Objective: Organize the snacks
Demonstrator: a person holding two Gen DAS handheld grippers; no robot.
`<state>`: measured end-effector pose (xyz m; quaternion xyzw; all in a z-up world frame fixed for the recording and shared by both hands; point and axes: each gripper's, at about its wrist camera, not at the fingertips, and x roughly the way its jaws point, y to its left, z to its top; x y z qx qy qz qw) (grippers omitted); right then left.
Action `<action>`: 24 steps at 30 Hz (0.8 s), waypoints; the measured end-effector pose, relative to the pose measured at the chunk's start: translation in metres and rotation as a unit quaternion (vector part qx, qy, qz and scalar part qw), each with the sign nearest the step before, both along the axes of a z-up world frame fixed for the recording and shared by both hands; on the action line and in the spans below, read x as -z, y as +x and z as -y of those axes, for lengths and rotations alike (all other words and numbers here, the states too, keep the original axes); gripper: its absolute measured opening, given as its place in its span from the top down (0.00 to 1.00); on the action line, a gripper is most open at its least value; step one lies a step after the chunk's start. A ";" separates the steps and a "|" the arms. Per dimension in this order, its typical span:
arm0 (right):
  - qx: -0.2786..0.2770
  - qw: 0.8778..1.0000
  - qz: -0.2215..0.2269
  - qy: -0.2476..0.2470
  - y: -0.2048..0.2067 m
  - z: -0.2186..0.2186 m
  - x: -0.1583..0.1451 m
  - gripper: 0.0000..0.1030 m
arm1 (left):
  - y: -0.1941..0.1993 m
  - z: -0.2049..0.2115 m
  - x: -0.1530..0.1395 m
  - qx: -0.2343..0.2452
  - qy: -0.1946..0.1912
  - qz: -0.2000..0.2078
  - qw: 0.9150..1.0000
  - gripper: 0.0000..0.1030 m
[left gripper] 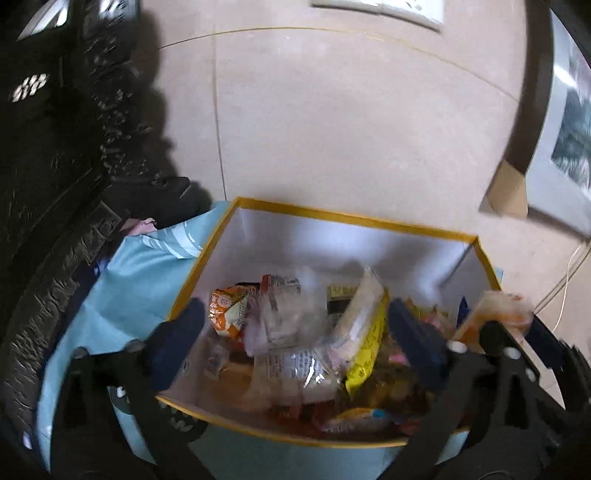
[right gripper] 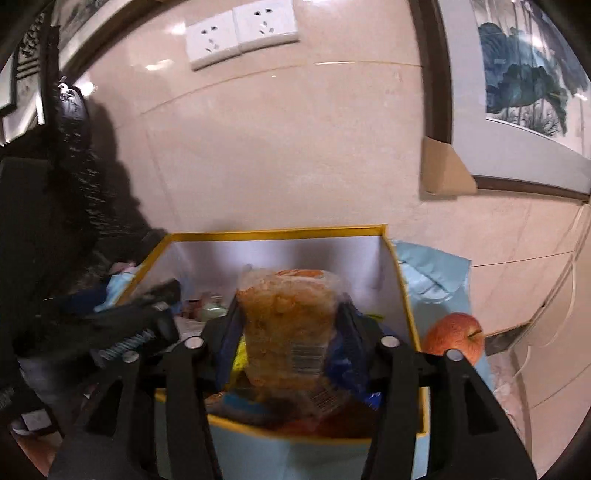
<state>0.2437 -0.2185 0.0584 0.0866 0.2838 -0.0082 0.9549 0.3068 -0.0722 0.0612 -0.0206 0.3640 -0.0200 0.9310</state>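
Observation:
A box [left gripper: 332,215] with a yellow rim, white walls and light blue outside stands against the wall, holding several snack packets: an orange one [left gripper: 225,310], a yellow one [left gripper: 365,343] and clear wrappers [left gripper: 284,317]. My left gripper [left gripper: 297,310] hangs open over the box with nothing between its blue-padded fingers. Over the same box [right gripper: 277,232], my right gripper [right gripper: 290,317] is shut on a clear packet of orange snack [right gripper: 288,325], which stands upright with both sides against the pads. That packet [left gripper: 493,310] also shows blurred at the right of the left wrist view.
A red apple [right gripper: 454,336] lies right of the box on light blue plastic [right gripper: 436,280]. Dark carved furniture [left gripper: 55,184] rises on the left. On the wall are sockets [right gripper: 240,33], a framed picture [right gripper: 524,74] with a cardboard corner [right gripper: 443,170], and a white cable [left gripper: 565,284].

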 end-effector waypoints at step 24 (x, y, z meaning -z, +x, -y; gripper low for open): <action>-0.032 0.997 0.069 0.032 -0.167 -0.014 -0.020 0.34 | -0.181 -0.016 -0.049 0.025 0.037 0.160 0.986 0.02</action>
